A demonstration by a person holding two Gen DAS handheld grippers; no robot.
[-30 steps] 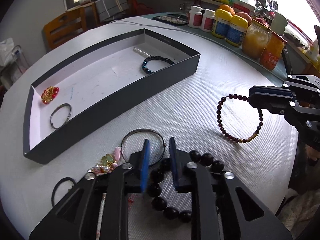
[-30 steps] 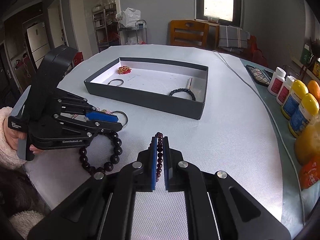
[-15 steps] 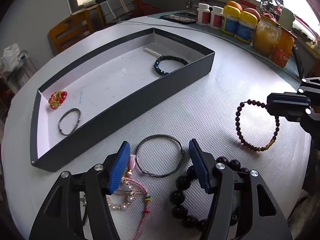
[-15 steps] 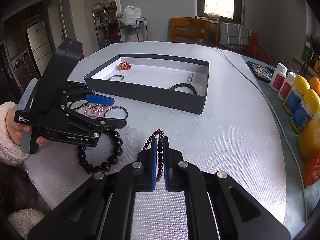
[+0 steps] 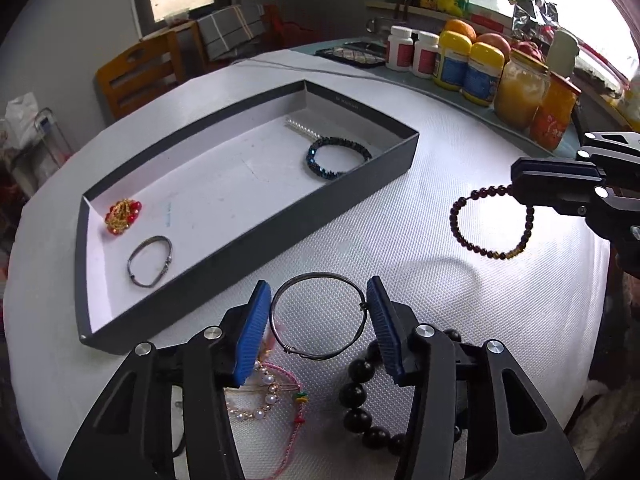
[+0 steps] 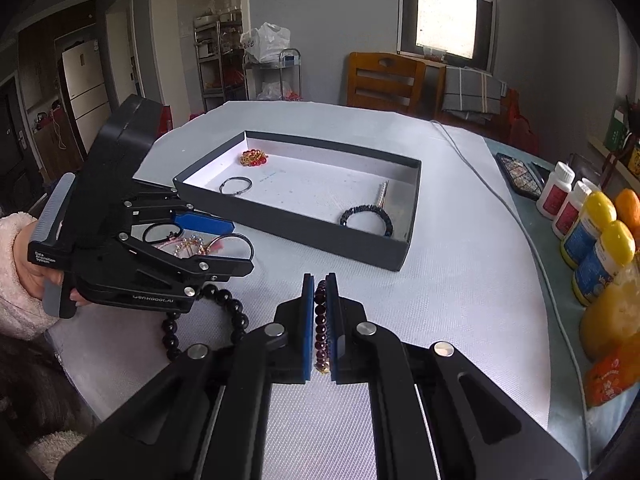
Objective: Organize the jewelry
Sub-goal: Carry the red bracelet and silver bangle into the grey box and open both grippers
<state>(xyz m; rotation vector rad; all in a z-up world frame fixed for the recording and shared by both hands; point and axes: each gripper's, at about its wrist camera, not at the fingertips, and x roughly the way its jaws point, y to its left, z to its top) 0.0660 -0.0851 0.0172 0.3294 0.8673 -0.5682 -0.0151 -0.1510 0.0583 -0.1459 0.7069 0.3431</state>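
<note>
My left gripper (image 5: 318,282) straddles a thin wire bangle (image 5: 320,275) lying on the white table mat. Its blue pads (image 5: 252,328) stand just outside the ring on either side, and the jaws are closing on it. My right gripper (image 6: 319,280) is shut on a dark red bead bracelet (image 6: 320,320). That bracelet (image 5: 466,240) hangs from the right gripper (image 5: 516,184) at the right. The dark box (image 5: 280,236) beyond holds a blue-black bracelet (image 5: 338,158), a red-gold piece (image 5: 122,216) and another wire bangle (image 5: 150,260).
A black bead bracelet (image 5: 356,392) and a pearl and pink cord tangle (image 5: 264,396) lie under my left gripper. Bottles and jars (image 5: 480,72) line the table's right edge. A cable (image 6: 500,200) runs past the box. A person's hand (image 6: 24,264) holds the left gripper (image 6: 228,244).
My left gripper left the black bead bracelet, opened wide over the wire bangle and has since narrowed around it. The right gripper keeps its hold on the dark red bracelet.
</note>
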